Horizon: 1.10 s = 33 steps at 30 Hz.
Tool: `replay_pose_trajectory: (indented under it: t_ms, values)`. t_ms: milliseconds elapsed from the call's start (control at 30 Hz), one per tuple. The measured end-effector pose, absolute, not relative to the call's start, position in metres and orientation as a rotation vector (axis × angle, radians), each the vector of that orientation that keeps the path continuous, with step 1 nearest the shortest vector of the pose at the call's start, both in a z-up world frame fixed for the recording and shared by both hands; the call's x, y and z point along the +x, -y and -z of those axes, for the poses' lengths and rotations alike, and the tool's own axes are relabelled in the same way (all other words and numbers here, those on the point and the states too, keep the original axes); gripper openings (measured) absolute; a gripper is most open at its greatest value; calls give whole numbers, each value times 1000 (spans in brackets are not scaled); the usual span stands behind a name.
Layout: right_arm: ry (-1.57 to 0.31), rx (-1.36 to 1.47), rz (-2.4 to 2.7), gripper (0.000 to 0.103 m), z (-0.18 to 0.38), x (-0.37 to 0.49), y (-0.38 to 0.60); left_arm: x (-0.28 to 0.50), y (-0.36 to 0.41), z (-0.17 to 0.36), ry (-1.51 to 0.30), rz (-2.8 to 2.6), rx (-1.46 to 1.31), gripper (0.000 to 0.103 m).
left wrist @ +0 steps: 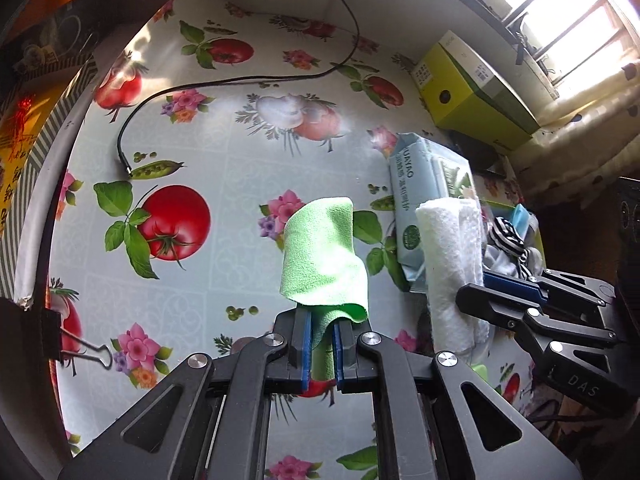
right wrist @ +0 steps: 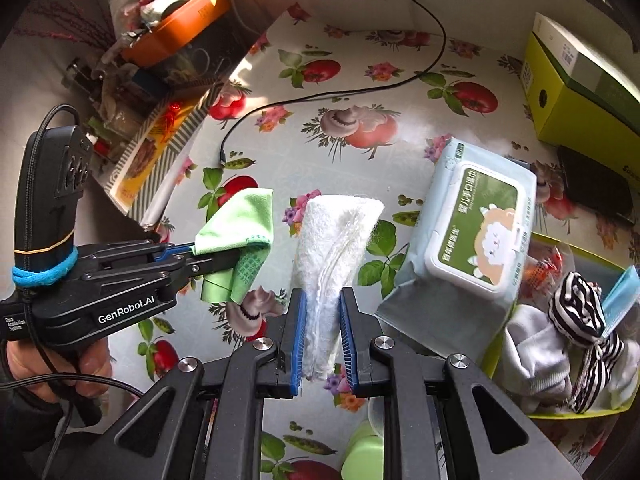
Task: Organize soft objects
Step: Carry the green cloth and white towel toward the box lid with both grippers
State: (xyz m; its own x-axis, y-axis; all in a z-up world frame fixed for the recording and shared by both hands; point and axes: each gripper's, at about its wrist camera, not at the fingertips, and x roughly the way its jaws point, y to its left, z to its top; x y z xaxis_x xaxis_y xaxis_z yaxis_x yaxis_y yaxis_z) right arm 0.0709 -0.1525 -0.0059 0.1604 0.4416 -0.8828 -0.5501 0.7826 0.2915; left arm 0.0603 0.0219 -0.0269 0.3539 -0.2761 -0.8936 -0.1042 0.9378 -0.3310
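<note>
1. Left wrist view: left gripper (left wrist: 322, 322) fingers pinch the green cloth (left wrist: 323, 259), which stands up above the tablecloth (left wrist: 224, 184).
2. Right wrist view: right gripper (right wrist: 322, 300) fingers clamp the white towel (right wrist: 334, 248), just beside the wipes pack (right wrist: 460, 240).

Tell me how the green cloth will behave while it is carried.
Likely floppy: the green cloth curls and droops over the left gripper. Probably light, since its thin top stands unsupported above the jaws. It may swing or slip.
</note>
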Motion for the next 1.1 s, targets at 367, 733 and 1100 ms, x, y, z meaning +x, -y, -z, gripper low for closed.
replay_pose_trajectory:
  t_ms: [367, 733, 1100]
  values:
    - [-1167, 25, -615, 16, -15, 56, 224, 62, 33, -7, -1185, 219, -270, 8]
    - [-1141, 98, -556, 16, -22, 46, 267, 67, 78, -28, -1167, 298, -202, 8]
    - [-1109, 151, -499, 16, -27, 45, 303, 78, 115, -39, -1159, 353, -134, 8]
